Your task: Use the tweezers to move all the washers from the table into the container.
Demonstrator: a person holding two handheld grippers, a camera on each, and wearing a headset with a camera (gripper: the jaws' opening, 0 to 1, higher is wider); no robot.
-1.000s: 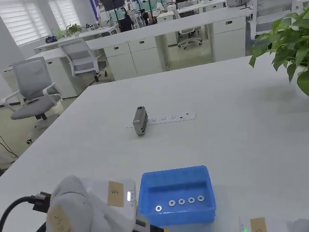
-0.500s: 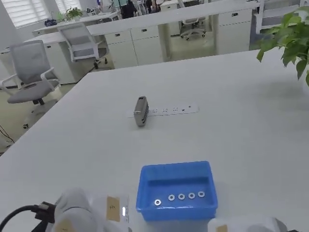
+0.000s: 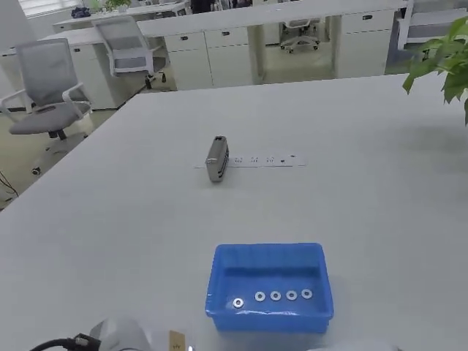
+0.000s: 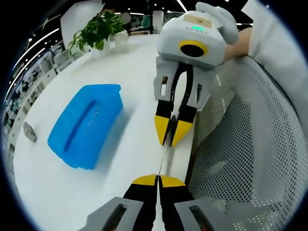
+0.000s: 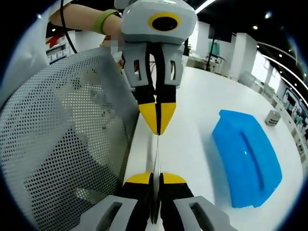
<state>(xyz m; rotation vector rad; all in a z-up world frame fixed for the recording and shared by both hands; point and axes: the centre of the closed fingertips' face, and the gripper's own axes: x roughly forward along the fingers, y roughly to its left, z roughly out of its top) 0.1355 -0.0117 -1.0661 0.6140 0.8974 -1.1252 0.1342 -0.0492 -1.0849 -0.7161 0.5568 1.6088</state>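
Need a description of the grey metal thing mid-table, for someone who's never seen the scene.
On the white table, beyond the blue container, lies a flat white strip. At its left end in the head view sits the small grey metal block, darker and taller than the strip.

open table on every side of the blue container; a power strip lies well beyond

I see blue container upright on table, five silver washers flat in a row inside; thin tweezers stretch between left claw and right claw, both clamped.
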